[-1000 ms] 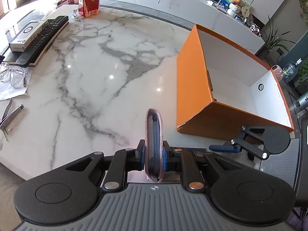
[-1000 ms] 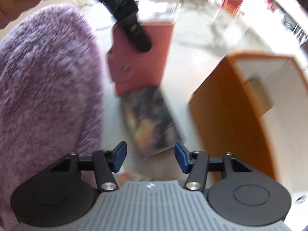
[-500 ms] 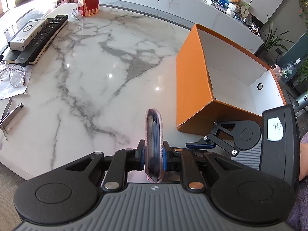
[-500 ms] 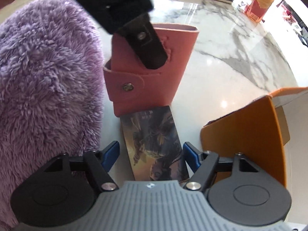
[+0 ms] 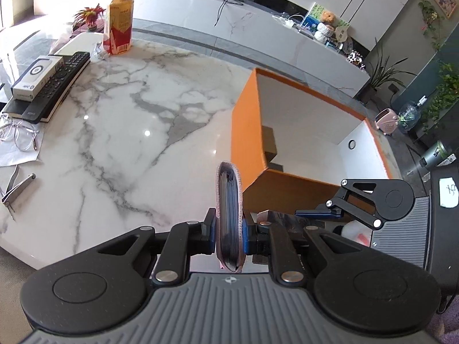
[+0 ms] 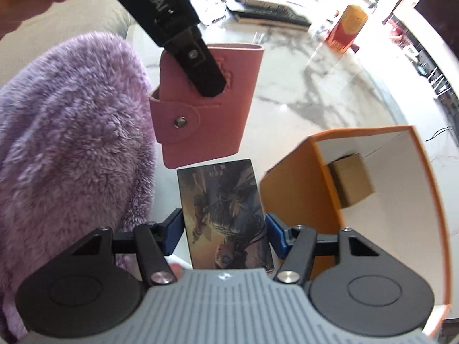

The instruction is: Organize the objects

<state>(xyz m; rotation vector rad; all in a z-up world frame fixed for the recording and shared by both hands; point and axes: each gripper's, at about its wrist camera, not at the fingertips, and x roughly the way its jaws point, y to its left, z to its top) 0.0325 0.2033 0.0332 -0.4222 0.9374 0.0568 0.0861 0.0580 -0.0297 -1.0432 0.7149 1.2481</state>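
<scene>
"obot.AI" on the left gripper (image 6: 183, 40) body, handwritten mark on white sticker (image 5: 448, 192)

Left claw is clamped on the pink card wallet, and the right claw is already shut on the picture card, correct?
Not quite. The left claw does clamp the pink card wallet, but the right wrist view shows the right claw open, with its fingers either side of the picture card, not shut on it.

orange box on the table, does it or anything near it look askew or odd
The orange box stands square on the marble table, not crushed. The odd item is the picture card: it sticks out of the pink card holder, which the left claw pinches, and lies between the open fingers of the right claw.
</scene>
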